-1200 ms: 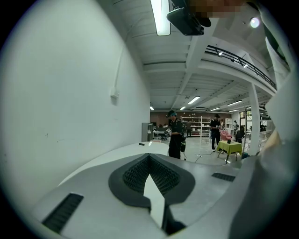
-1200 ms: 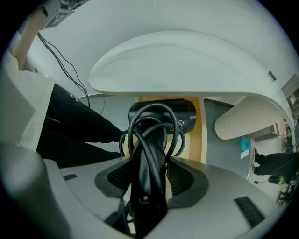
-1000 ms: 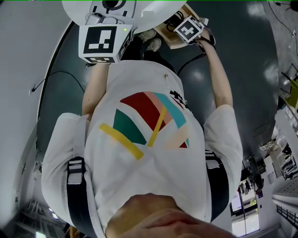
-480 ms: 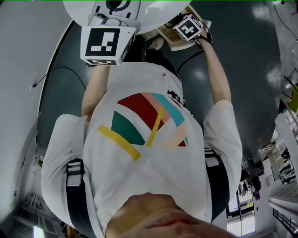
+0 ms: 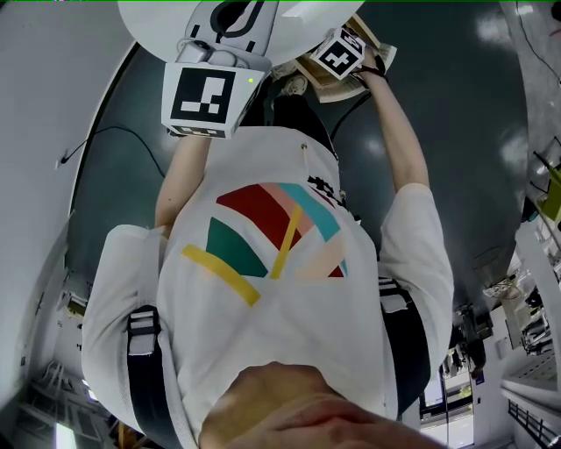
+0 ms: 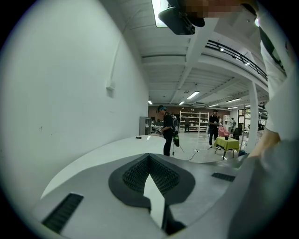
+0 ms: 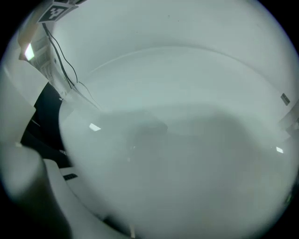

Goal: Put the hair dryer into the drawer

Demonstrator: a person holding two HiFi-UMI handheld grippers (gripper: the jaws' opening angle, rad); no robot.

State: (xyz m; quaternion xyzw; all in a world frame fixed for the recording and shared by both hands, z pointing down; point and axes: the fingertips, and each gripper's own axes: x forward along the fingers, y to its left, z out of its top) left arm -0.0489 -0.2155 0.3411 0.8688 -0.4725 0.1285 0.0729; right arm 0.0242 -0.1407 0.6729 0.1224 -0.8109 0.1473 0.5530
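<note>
In the head view, the marker cube of my right gripper (image 5: 340, 54) sits over a light wooden drawer (image 5: 323, 77) at the edge of the white round table (image 5: 149, 26). In the right gripper view a glossy white body, apparently the hair dryer (image 7: 177, 154), fills the frame, blurred and very close. One grey jaw shows at lower left and the pads are hidden, so my right gripper (image 7: 154, 196) seems shut on it. My left gripper (image 6: 150, 161) is held over the white table with its jaws together and nothing between them; its marker cube (image 5: 203, 96) shows in the head view.
A thin black cable (image 7: 65, 60) runs along the upper left of the right gripper view. Dark floor (image 5: 456, 123) surrounds the table. A white wall (image 6: 70, 93) stands to the left. Far off, people (image 6: 167, 130) stand near a yellow-green table (image 6: 226, 144).
In the head view the right marker cube has shifted left and up over the wooden drawer and has turned. The left marker cube has drifted slightly right and up.
</note>
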